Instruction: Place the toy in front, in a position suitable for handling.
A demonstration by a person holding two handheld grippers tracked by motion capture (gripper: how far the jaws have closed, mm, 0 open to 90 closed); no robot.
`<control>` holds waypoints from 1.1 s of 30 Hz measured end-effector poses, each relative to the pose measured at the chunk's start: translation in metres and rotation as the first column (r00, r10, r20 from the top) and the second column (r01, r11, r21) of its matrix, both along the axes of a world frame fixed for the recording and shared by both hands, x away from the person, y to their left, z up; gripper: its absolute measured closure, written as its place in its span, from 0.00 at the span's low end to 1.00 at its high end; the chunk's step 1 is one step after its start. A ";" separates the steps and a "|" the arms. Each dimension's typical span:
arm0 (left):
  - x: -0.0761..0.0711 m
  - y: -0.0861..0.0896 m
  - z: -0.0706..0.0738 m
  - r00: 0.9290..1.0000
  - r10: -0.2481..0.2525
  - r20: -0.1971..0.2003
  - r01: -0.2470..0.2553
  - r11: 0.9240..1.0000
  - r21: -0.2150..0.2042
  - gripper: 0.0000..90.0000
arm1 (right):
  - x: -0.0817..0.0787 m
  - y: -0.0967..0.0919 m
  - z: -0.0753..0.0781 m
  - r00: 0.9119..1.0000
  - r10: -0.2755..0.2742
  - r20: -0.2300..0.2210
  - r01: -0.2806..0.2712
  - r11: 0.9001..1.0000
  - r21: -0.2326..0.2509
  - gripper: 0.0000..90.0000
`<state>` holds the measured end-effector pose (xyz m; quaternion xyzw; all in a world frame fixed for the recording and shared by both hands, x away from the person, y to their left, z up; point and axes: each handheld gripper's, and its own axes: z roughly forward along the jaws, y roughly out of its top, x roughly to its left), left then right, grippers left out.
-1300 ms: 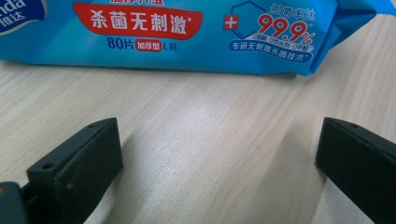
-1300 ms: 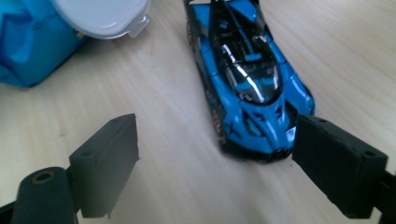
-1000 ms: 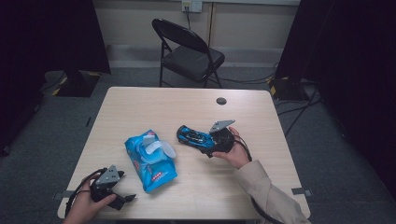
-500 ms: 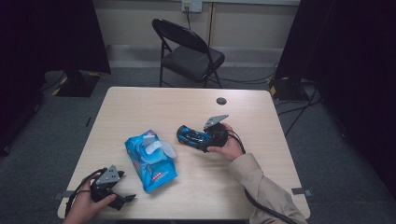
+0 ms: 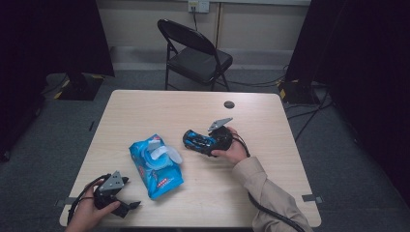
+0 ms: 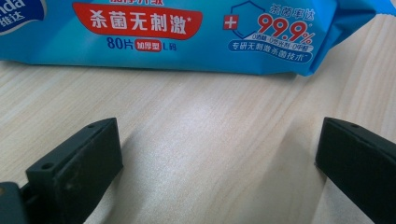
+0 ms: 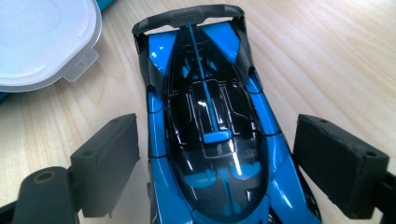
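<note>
Right gripper [image 5: 209, 143] has slid further left along the car [image 5: 198, 140] since a second ago, hand following; left gripper [image 5: 126, 205] has stayed put at the near left corner of the table [image 5: 270, 145], and the wipes pack [image 5: 155, 166] has not shifted.

Landmark: wipes pack, lying near the table's middle, slightly left. Car sits just right of the pack, close but apart from it in the high view. Car is blue and black, flat on the wood.

Right gripper view: jaws spread, one on each side of the car [image 7: 210, 135], straddling its body. Left jaw looks clear of the car's side; right jaw also shows a gap. Not pinching yet as far as visible. Car's rear wing points away from the gripper toward the pack. Pack's white lid [image 7: 44, 42] is open, at upper left of that view, just beside the car's far end.

Left gripper view: jaws wide apart, nothing between them but bare wood. Pack [image 6: 187, 35] lies across the far side of that view, beyond the jaw tips, not touching them. Printed side faces the camera, red label and "99.9%" readable.

High view: left gripper is near the pack's lower left end, well apart from the car. Folding chair [image 5: 193, 53] stands beyond the table, behind the pack. Small dark disc [image 5: 229, 104] on the table, beyond the car.
</note>
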<state>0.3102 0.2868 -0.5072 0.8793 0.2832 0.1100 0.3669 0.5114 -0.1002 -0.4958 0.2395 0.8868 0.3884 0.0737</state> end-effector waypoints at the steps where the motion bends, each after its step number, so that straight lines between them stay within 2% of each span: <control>1: 0.000 0.000 0.000 1.000 0.000 0.000 0.000 1.000 0.000 0.00 | 0.000 0.000 0.000 1.000 0.000 0.000 0.000 1.000 0.000 0.16; 10: 0.000 0.000 0.000 1.000 0.000 0.000 0.000 1.000 0.000 0.00 | 0.004 0.006 -0.006 0.999 0.019 -0.027 -0.019 1.000 -0.009 0.16; 13: 0.000 0.000 0.000 1.000 -0.001 0.000 0.001 1.000 0.000 0.00 | 0.004 0.008 -0.009 1.000 0.027 -0.010 -0.027 0.999 -0.026 0.16; 16: 0.000 0.000 0.000 1.000 0.000 0.000 0.000 1.000 0.000 0.00 | 0.005 0.009 -0.009 0.999 0.032 -0.018 -0.033 0.999 -0.018 0.16; 22: 0.000 0.000 0.000 1.000 0.000 0.000 0.000 1.000 0.000 0.00 | 0.005 0.014 -0.008 0.998 0.056 0.018 -0.055 0.996 -0.063 0.18; 25: 0.000 0.000 0.000 1.000 0.000 0.000 0.000 1.000 0.000 0.00 | 0.005 0.013 -0.009 0.998 0.055 0.023 -0.053 0.997 -0.057 0.20; 26: 0.000 0.000 0.000 1.000 0.000 0.000 0.000 1.000 0.000 0.00 | 0.005 0.012 -0.009 0.998 0.048 0.028 -0.047 0.998 -0.042 0.23; 30: 0.000 0.000 0.000 1.000 0.000 0.000 0.000 1.000 0.000 0.00 | 0.004 0.010 -0.009 0.997 0.068 0.031 -0.066 0.997 -0.040 0.27; 33: 0.000 0.000 0.000 1.000 0.000 0.000 0.000 1.000 0.000 0.00 | 0.003 0.011 -0.008 0.998 0.059 0.029 -0.058 0.997 -0.044 0.27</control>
